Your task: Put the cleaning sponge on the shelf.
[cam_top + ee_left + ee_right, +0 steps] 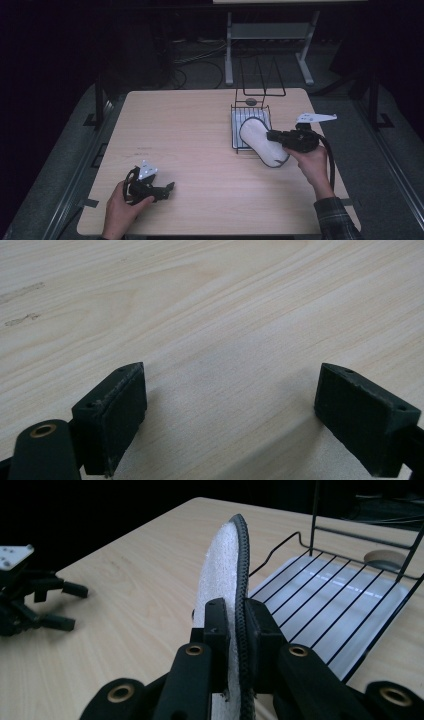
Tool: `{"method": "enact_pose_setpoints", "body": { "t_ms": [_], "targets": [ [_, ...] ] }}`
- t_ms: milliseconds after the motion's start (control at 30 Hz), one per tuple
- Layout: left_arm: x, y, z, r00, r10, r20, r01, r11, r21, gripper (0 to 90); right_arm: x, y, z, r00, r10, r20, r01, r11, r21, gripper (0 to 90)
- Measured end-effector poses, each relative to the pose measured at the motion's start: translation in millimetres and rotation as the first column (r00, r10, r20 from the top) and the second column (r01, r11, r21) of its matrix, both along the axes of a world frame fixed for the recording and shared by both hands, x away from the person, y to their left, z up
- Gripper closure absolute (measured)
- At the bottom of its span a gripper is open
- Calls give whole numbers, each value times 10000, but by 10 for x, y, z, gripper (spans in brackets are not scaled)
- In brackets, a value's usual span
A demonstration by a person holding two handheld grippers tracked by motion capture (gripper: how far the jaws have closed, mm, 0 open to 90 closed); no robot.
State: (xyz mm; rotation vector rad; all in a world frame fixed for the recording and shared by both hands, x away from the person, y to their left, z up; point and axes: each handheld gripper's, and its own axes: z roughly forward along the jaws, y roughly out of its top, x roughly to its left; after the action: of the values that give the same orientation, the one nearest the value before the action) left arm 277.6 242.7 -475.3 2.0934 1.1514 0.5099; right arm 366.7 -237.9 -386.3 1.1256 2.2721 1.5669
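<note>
A white oval plate (260, 142) with a black rim is held on edge, tilted, over the front of a black wire dish rack (235, 131) that stands on a white tray. My right gripper (272, 135) is shut on the plate's rim from the right. In the right gripper view the plate (222, 562) rises between the two closed jaws of the right gripper (236, 617), with the rack's wires (320, 597) just beyond. My left gripper (169, 188) rests open on the table at the front left. In its own view the left gripper (230, 410) has only bare wood between its jaws.
The wooden table (190, 130) has open room in its middle and left. Tall wire uprights (262, 80) stand at the rack's far end, beside a round hole (251, 101) in the tabletop. A white metal frame (270, 35) stands on the floor behind the table.
</note>
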Motion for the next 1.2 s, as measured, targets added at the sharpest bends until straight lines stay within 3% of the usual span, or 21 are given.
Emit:
{"method": "enact_pose_setpoints", "body": {
  "t_ms": [367, 600, 933, 1100, 1200],
  "targets": [
    [0, 0, 0, 10000, 1, -2, -1, 10000, -2, 127, 354, 60, 28, 9997, -258, -54, 259, 9996, 138, 812],
    [-1, -1, 0, 10000, 0, -8, 0, 10000, -6, 127, 555, 98, 25, 9992, -342, -218, 352, 9982, 487, 812],
    [0, 0, 0, 10000, -2, -2, 2, 10000, 1, 127, 751, 151, -37, 9980, -519, -355, 536, 9974, 488, 807],
    [0, 0, 0, 10000, -2, 0, 2, 10000, 2, 127, 802, 170, -114, 9957, -635, -679, 674, 9961, 564, 801],
    [0, 0, 0, 10000, -2, -1, 2, 10000, 3, 127, 835, 177, -147, 9957, -724, -577, 754, 9958, 513, 795]
  ]
}}
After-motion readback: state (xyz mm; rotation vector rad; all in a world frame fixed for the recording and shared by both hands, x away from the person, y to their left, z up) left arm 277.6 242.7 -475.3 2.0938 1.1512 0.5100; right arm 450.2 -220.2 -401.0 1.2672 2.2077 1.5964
